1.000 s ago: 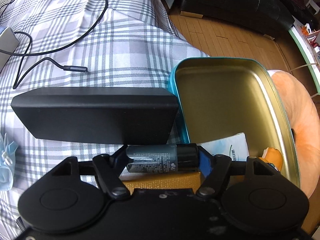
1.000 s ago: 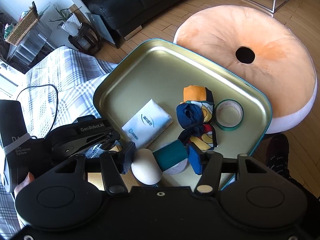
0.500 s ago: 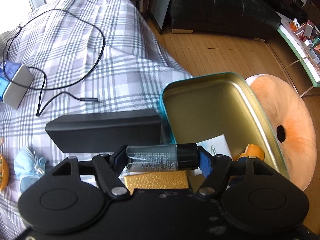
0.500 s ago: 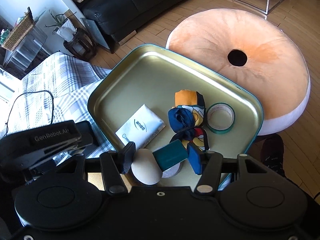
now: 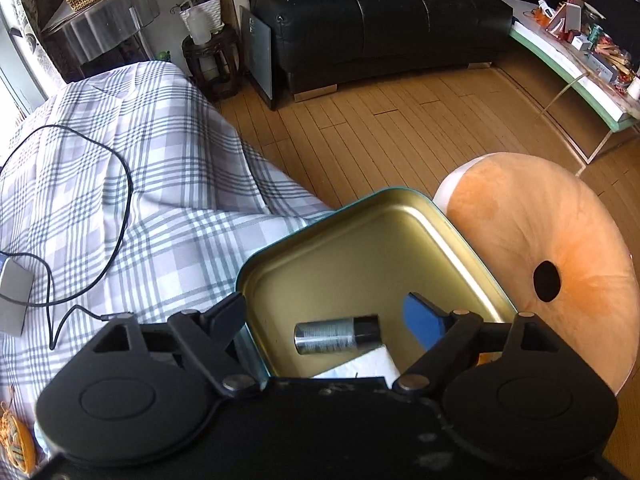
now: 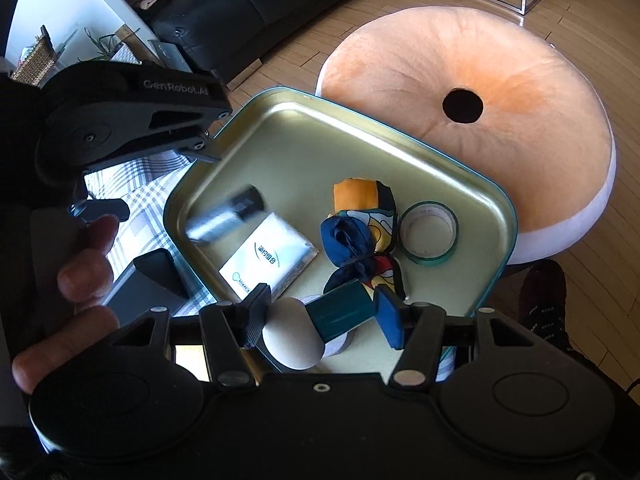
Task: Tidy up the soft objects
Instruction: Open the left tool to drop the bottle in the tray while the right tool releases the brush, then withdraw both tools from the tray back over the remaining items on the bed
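Left gripper (image 5: 324, 316): jaws were opening – neither pad touched the small grey bottle (image 5: 336, 334), which showed between them with clear gaps on both sides, over the tin.
Grey bottle: in the right wrist view it appeared blurred (image 6: 226, 216) above the tin's floor, near the left wall, just beside the white packet (image 6: 268, 260); whether it had landed could not be told.
Right gripper (image 6: 320, 316): clenched on a teal-handled item with a rounded cream end (image 6: 316, 324), held crosswise at the near edge of the tin.
Tin tray (image 6: 460, 168): teal-rimmed, gold inside, resting partly on the plaid cloth (image 5: 140, 200) and beside the orange round cushion (image 6: 500, 92).
Tin contents: white packet, a folded colourful cloth (image 6: 364, 232) of orange and navy, and a green tape roll (image 6: 428, 232) just beside it.
Person's hand (image 6: 80, 268): fingers wrapped round the left gripper's handle – at the left edge.
Plaid cloth: a black cable (image 5: 120, 184) lay looped across it.
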